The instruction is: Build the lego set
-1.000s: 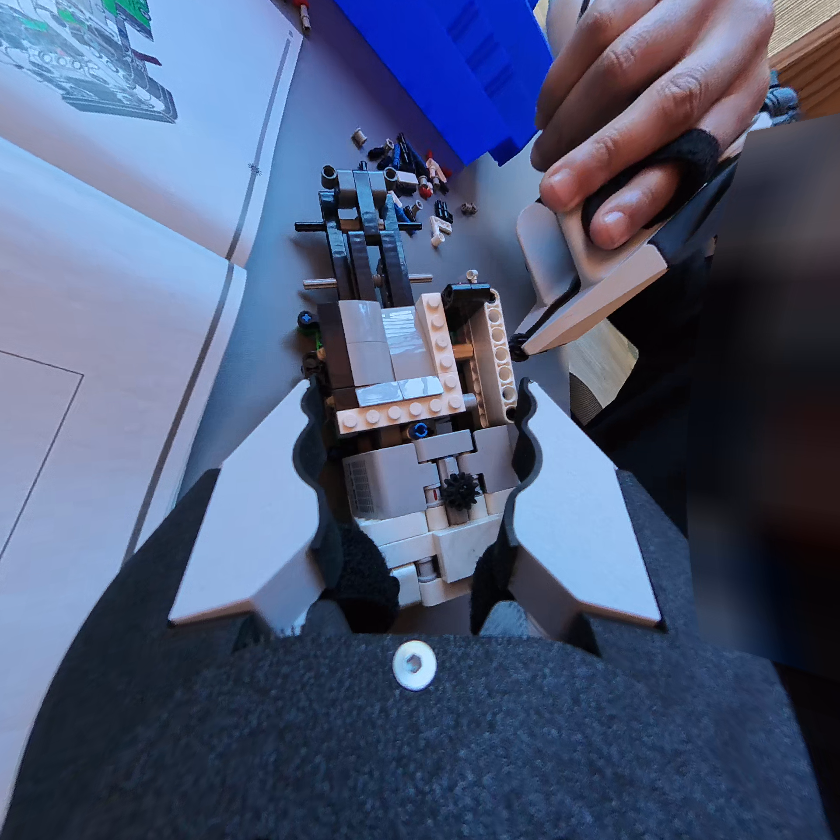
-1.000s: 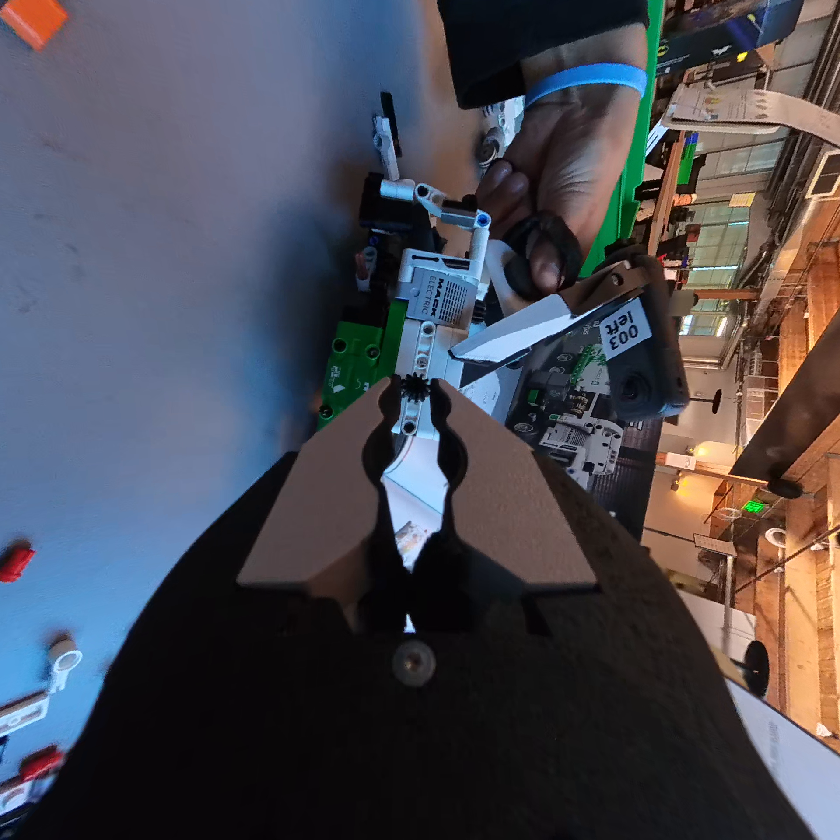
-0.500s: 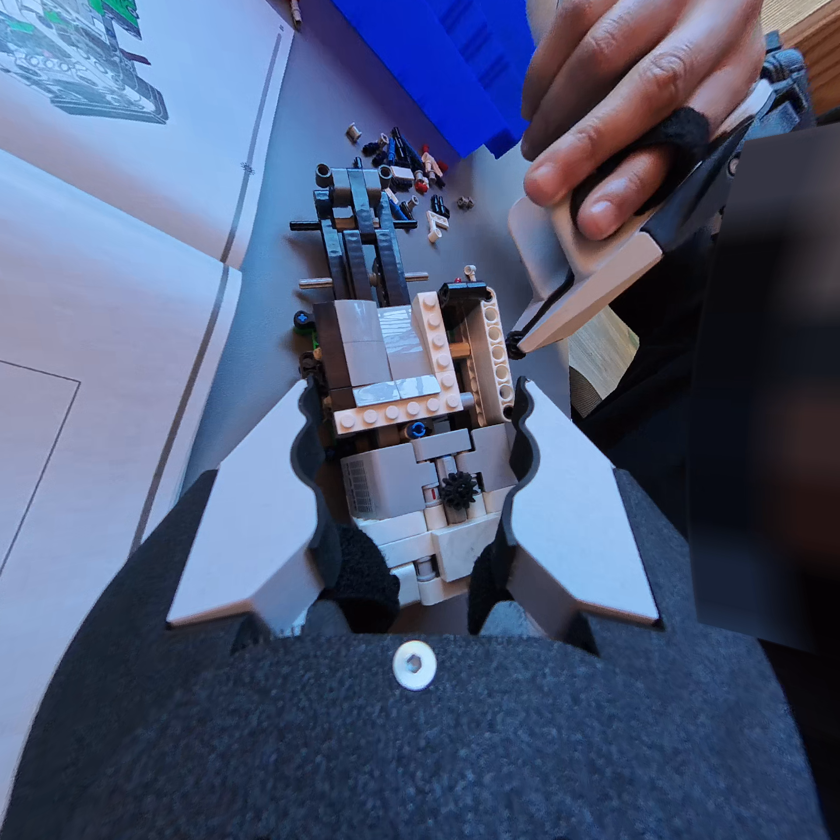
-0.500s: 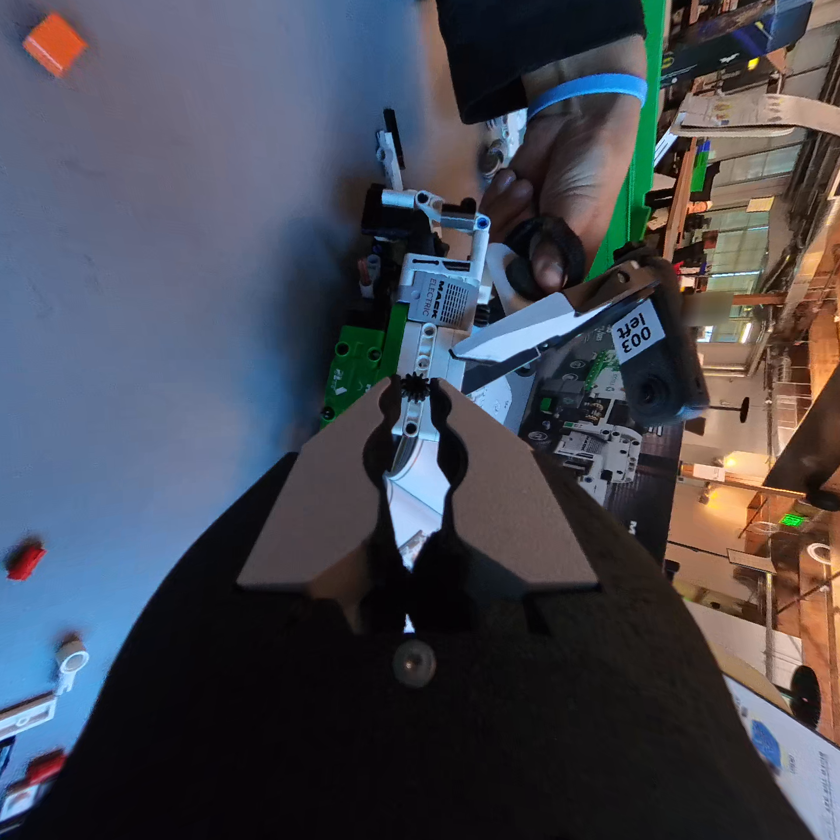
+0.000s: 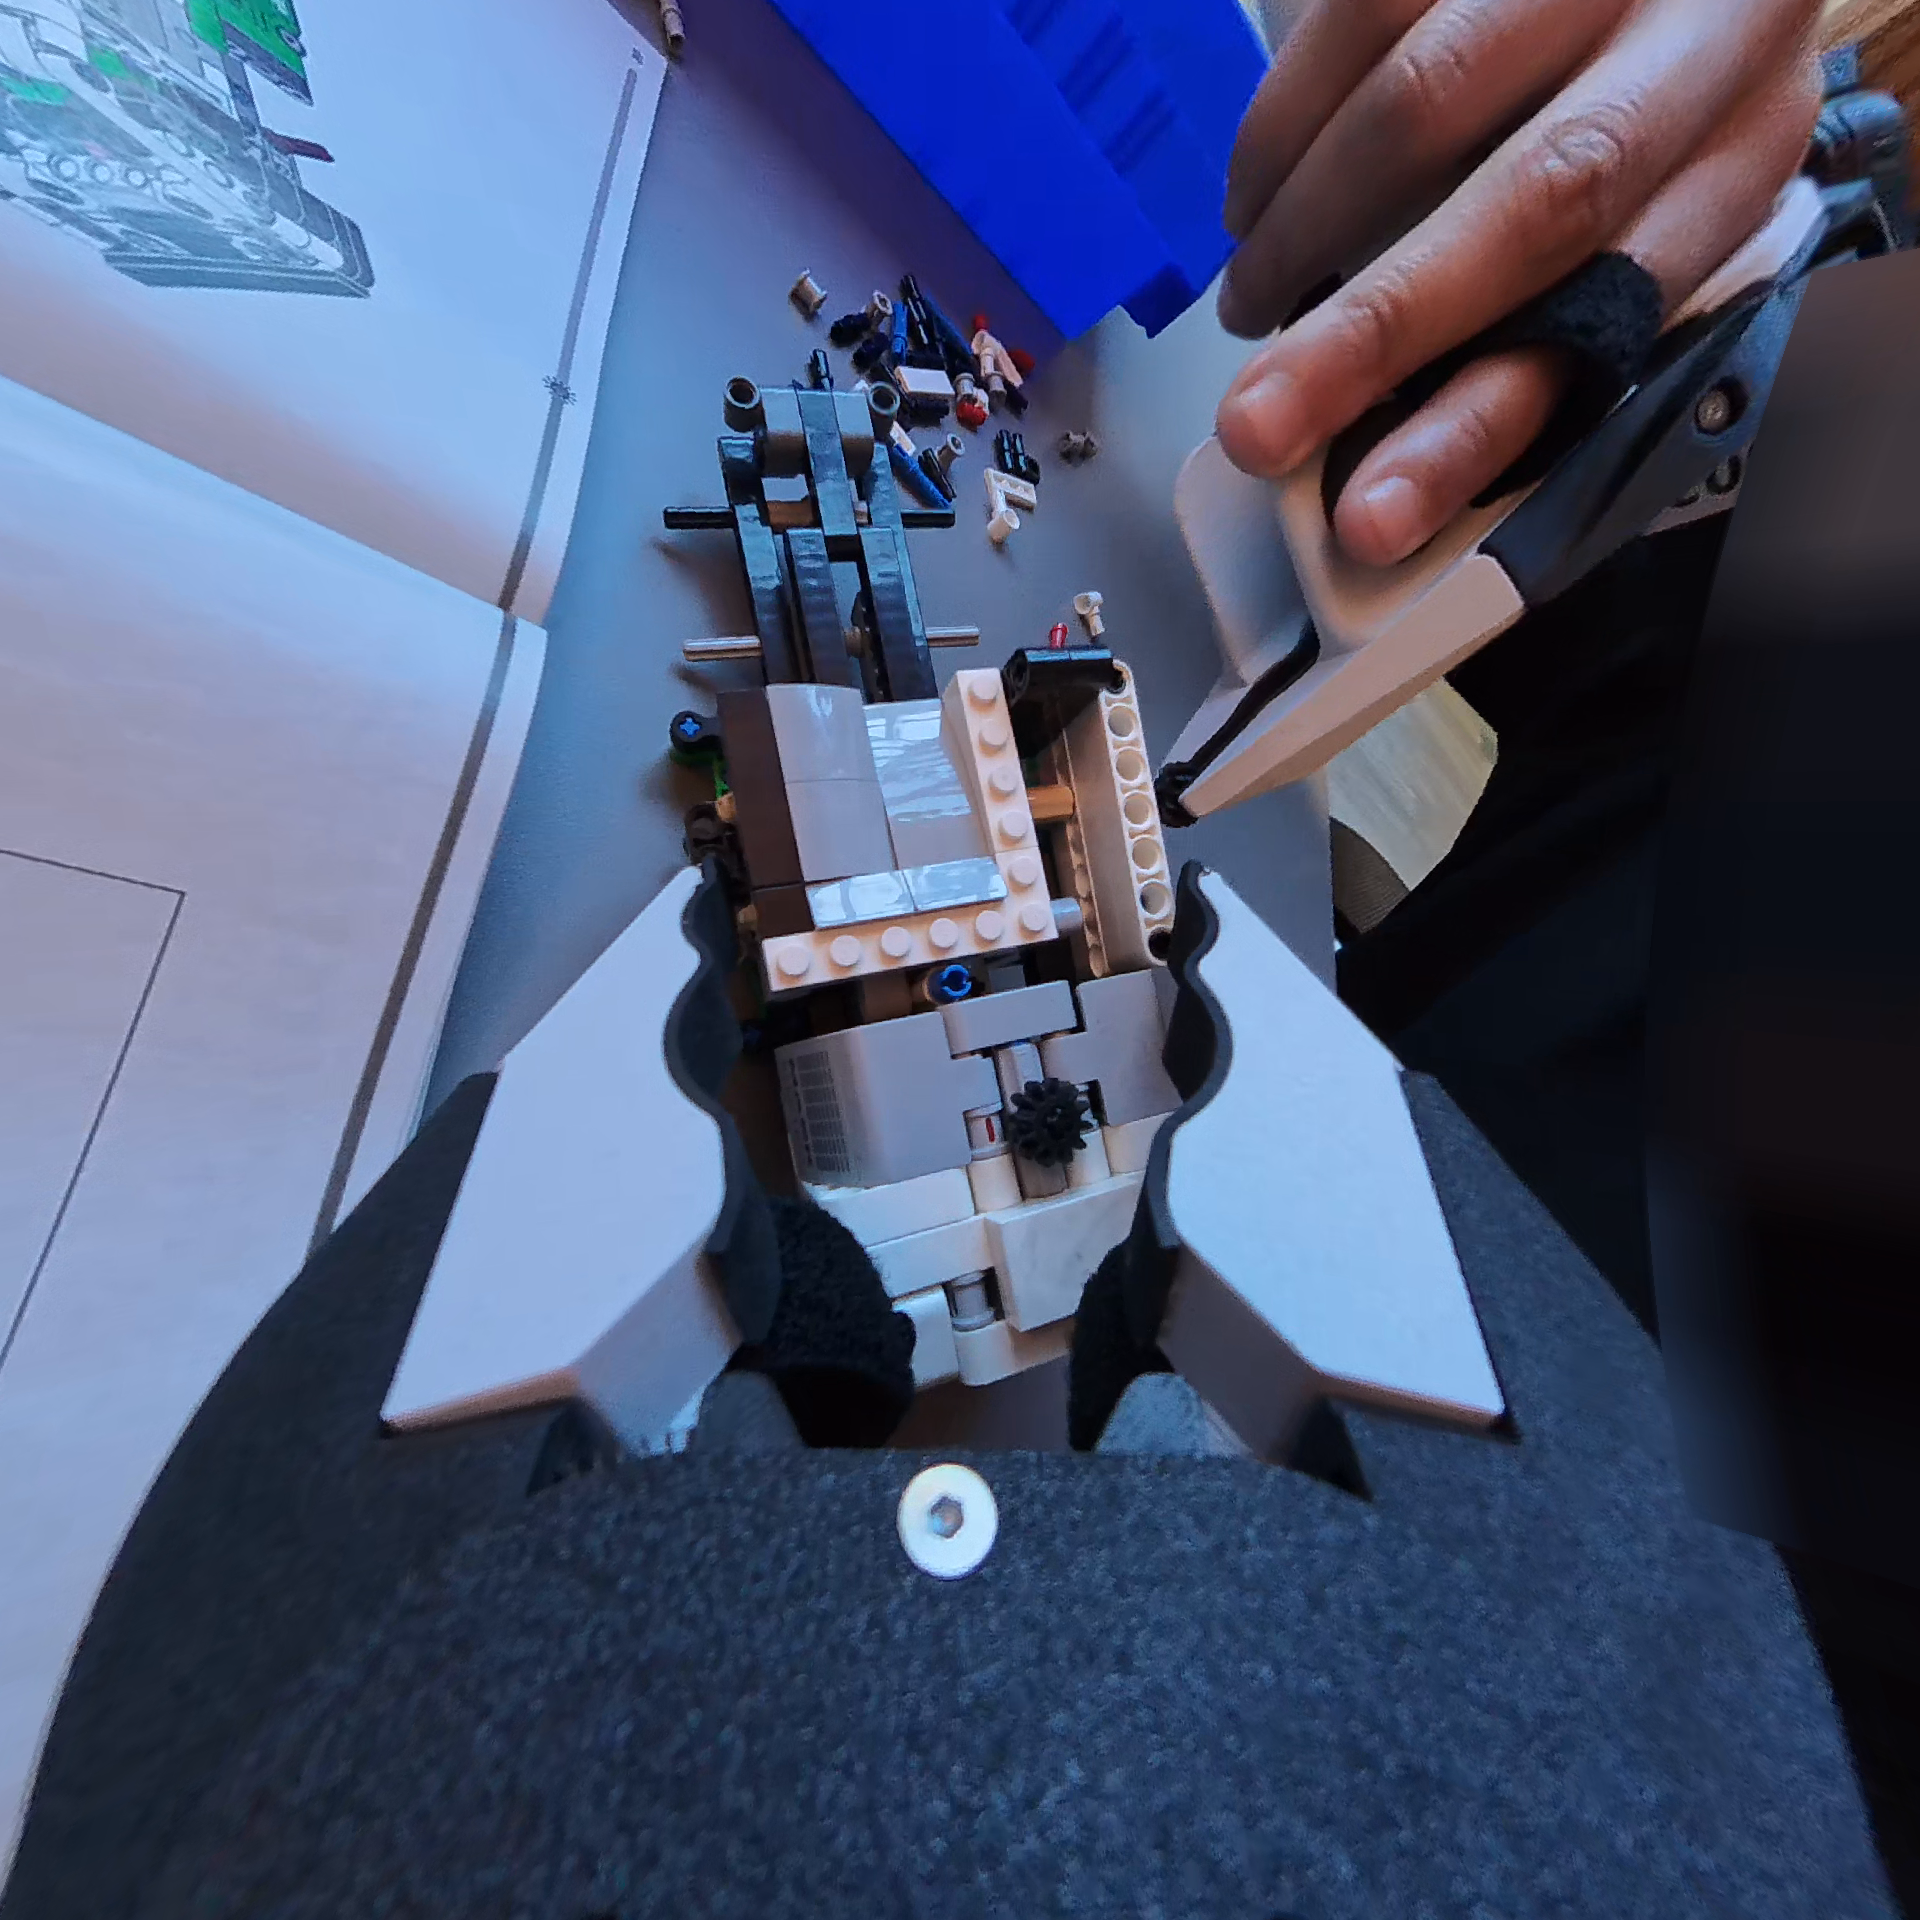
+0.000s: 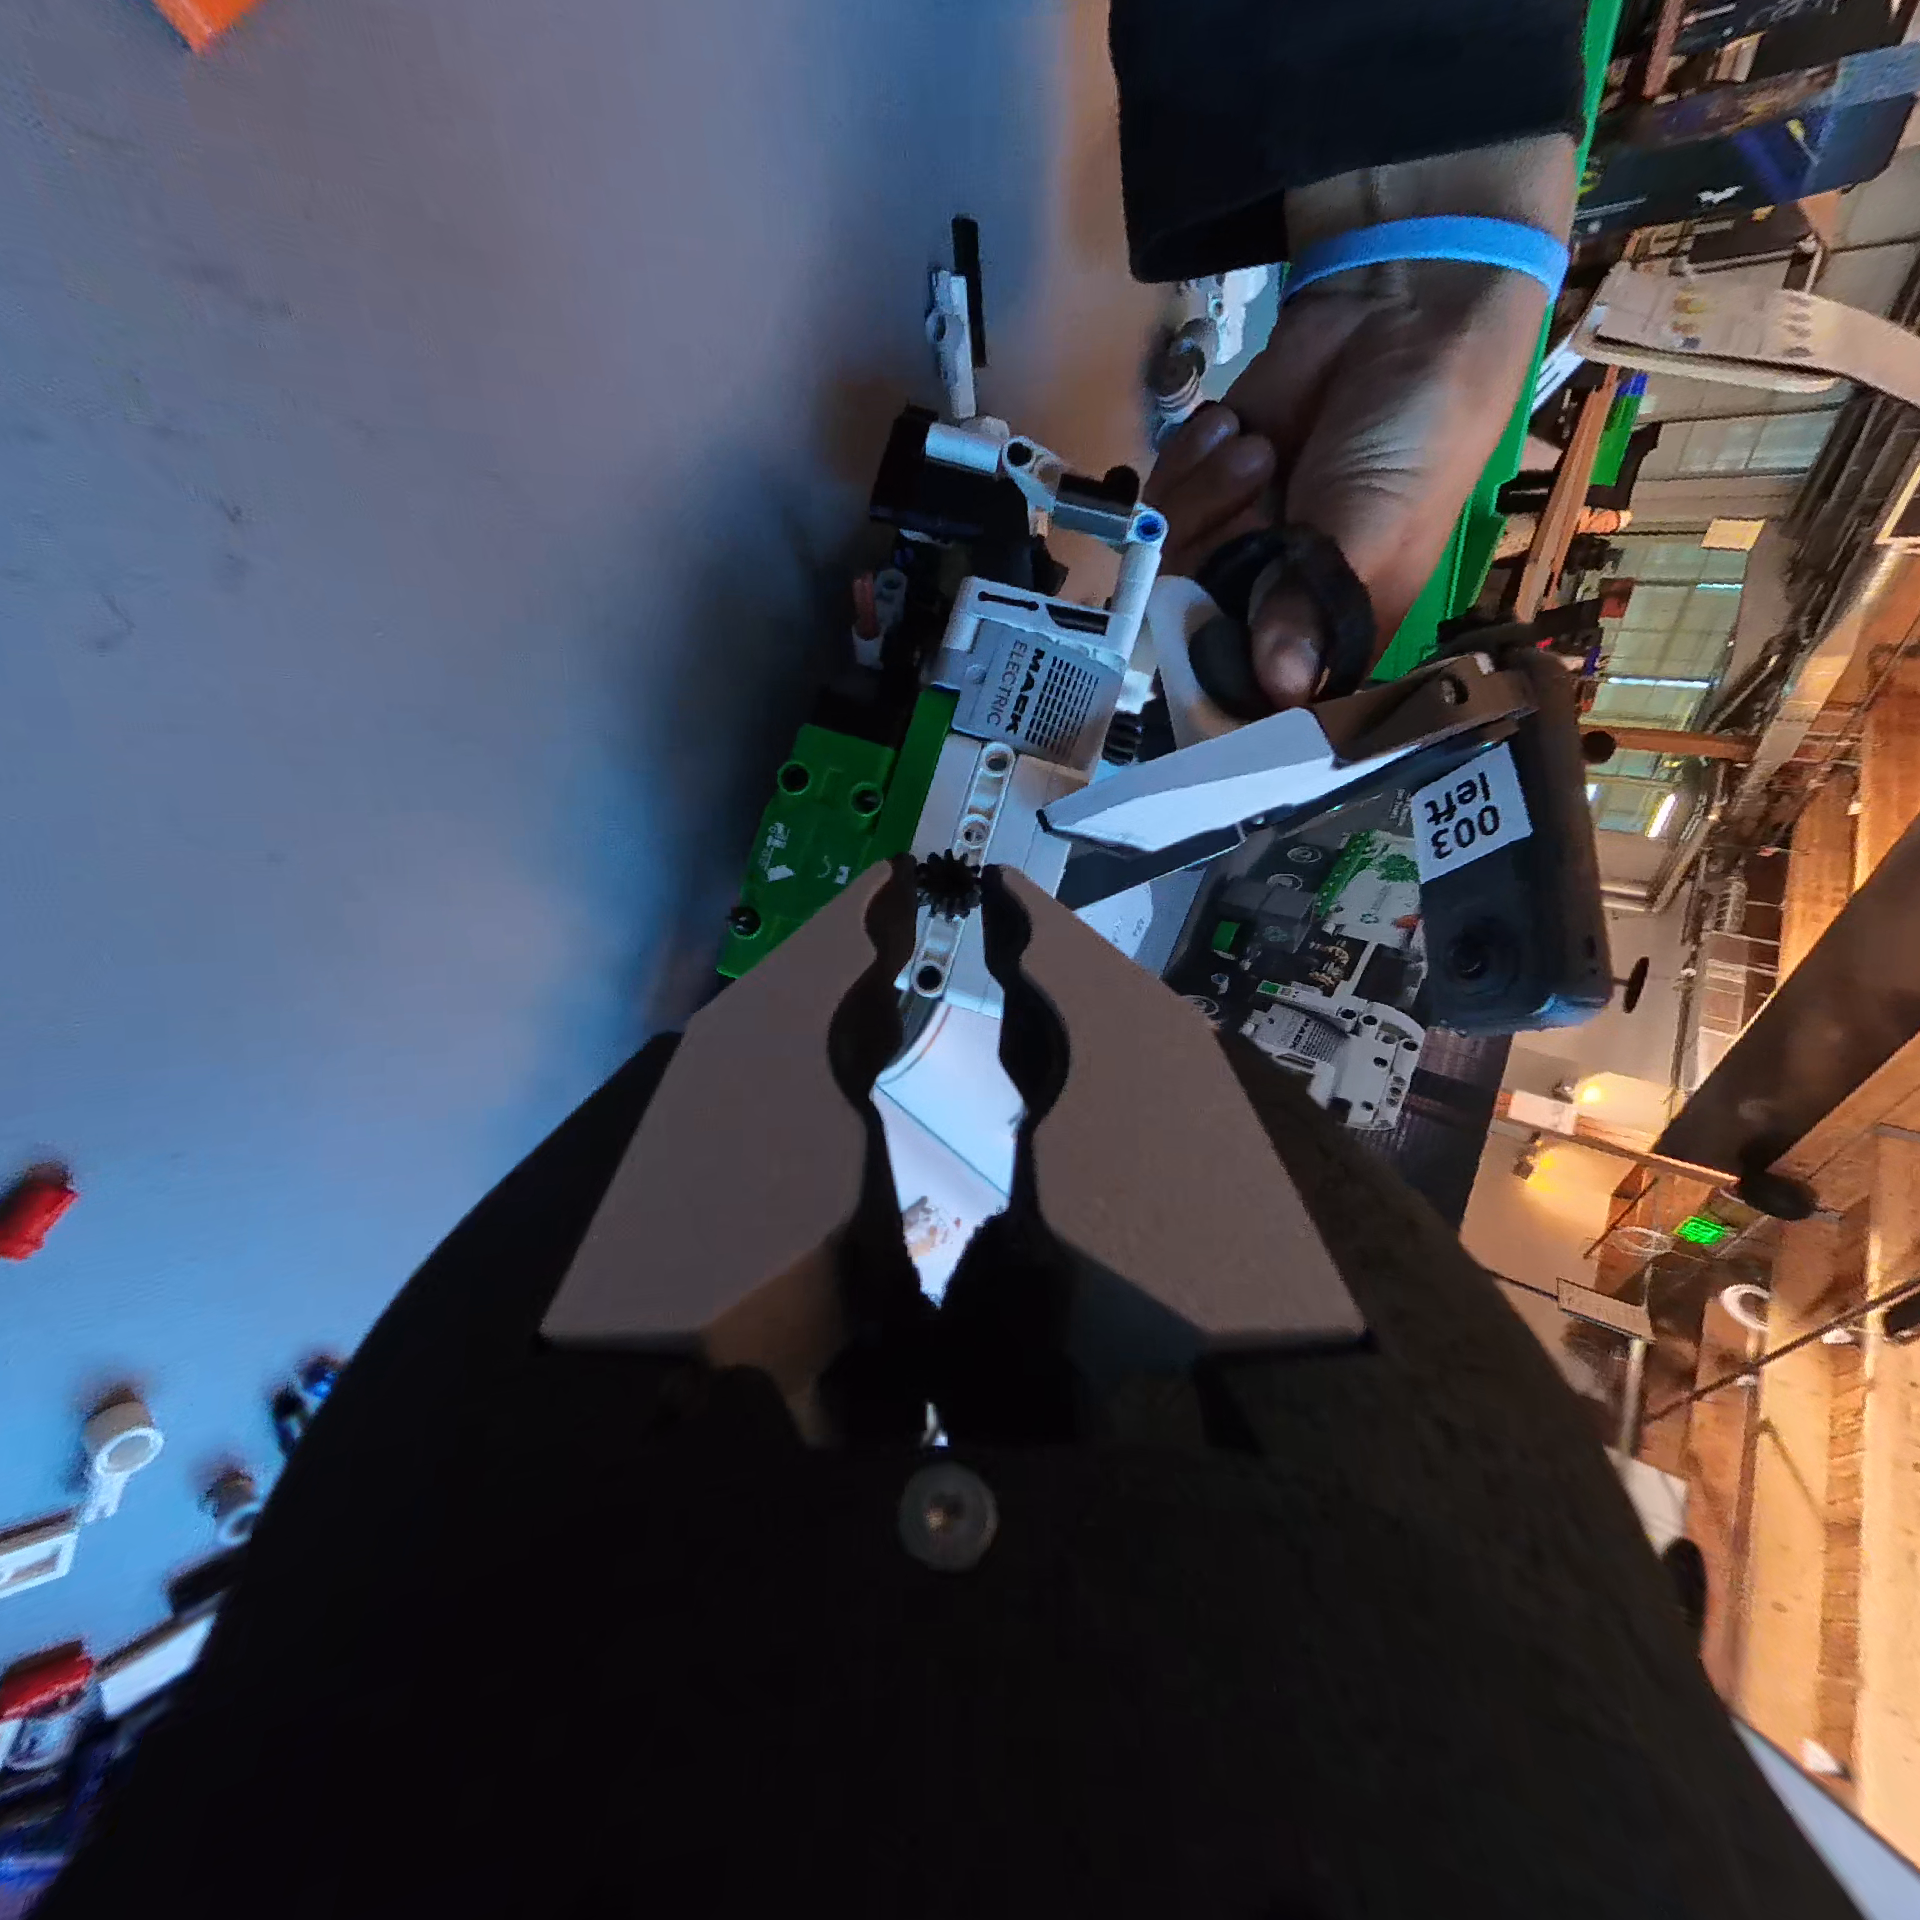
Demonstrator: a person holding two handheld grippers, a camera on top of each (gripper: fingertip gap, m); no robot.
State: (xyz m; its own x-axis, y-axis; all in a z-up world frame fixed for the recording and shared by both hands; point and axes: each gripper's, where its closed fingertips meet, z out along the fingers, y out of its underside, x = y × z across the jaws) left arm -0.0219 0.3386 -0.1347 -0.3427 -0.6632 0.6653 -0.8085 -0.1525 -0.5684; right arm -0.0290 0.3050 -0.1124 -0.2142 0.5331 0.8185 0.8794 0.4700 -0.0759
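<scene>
The lego truck model (image 5: pixel 914 831), white and grey with a dark frame at its far end, lies lengthwise on the grey table. My left gripper (image 5: pixel 945 883) is shut on the model's front part, one finger on each side. A black gear (image 5: pixel 1049 1117) sits on the model between the fingers. My right gripper (image 6: pixel 945 878) is shut on a small black gear (image 6: pixel 948 883). In the left wrist view its tip (image 5: pixel 1179 805) is right beside the white holed beam (image 5: pixel 1127 821) on the model's right side. The model's green side (image 6: pixel 821 831) shows in the right wrist view.
An open instruction booklet (image 5: pixel 260 623) lies left of the model. A blue bin (image 5: pixel 1039 156) stands beyond it, with a pile of small loose parts (image 5: pixel 935 353) in front. More loose parts (image 6: pixel 114 1455) and a red piece (image 6: pixel 36 1210) lie on the table. Both grippers' tips are roughly 15 cm from the red piece (image 6: pixel 36 1210).
Almost nothing. The right gripper's body has tilted up a little, but its tip with the gear stays beside the white beam. The left gripper holds still.
</scene>
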